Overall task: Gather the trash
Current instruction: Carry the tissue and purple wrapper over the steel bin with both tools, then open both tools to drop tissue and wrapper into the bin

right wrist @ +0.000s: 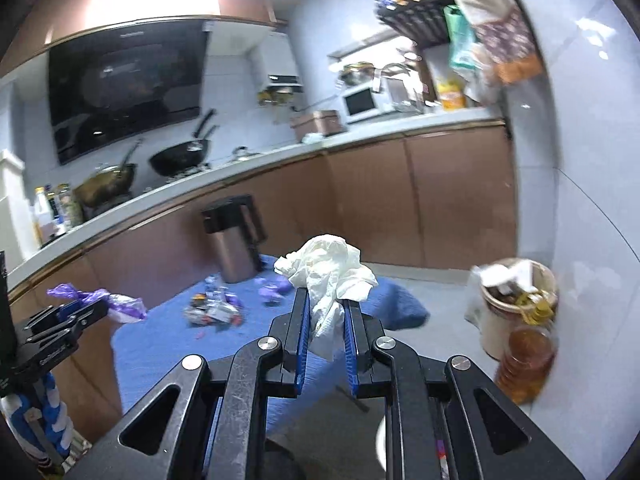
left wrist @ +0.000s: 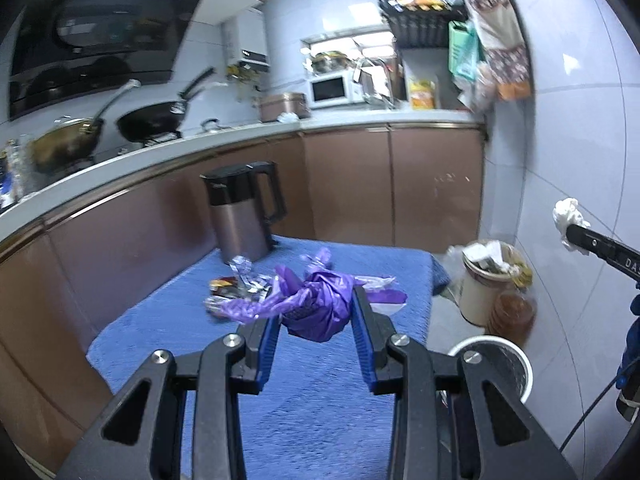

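My left gripper is shut on a crumpled purple plastic bag and holds it above the blue towel that covers the table. It also shows at the left of the right wrist view with the purple bag. My right gripper is shut on a crumpled white tissue, lifted above the table's right end; it shows in the left wrist view with the tissue. Foil and plastic wrappers lie on the towel; they also show in the right wrist view.
A brown electric kettle stands at the towel's far edge. A cream bin full of rubbish and an oil bottle stand on the floor at the right wall. A white-rimmed round container is below right. Kitchen counter with woks behind.
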Available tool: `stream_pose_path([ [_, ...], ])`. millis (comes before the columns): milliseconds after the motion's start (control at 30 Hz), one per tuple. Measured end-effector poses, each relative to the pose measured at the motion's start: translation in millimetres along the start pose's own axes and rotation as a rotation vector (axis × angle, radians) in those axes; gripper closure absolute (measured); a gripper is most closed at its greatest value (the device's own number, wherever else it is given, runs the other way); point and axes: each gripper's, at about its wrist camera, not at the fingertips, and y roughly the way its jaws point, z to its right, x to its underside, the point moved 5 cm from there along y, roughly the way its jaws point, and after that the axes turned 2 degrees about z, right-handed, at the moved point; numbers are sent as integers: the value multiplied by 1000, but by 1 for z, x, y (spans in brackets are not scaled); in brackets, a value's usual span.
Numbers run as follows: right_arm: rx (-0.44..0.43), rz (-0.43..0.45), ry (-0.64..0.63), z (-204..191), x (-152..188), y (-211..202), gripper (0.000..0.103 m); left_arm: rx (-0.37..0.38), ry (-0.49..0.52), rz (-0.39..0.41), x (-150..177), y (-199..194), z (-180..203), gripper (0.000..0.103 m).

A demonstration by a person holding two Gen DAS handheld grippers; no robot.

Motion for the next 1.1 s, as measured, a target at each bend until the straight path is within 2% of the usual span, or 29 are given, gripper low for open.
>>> stream_pose_path([
  [233,94,-83,79,51,25,27,86,87,81,-82,7,46,45,71],
  [400,141,-163,141,84,56,51,86,158,128,-140,12,79,80,70],
  [733,228,-331,275,147,130,91,85,356,253,-296,36,147,184,69],
  [833,248,-375,312,161,150,98,84,392,280,-325,43,162,209,69],
  [1000,285,-430,362,184,178,105,83,454,276,-374,53,180,241,68],
  [1100,295,-456,383,191,189,109,76,506,244,-412,56,190,254,59],
])
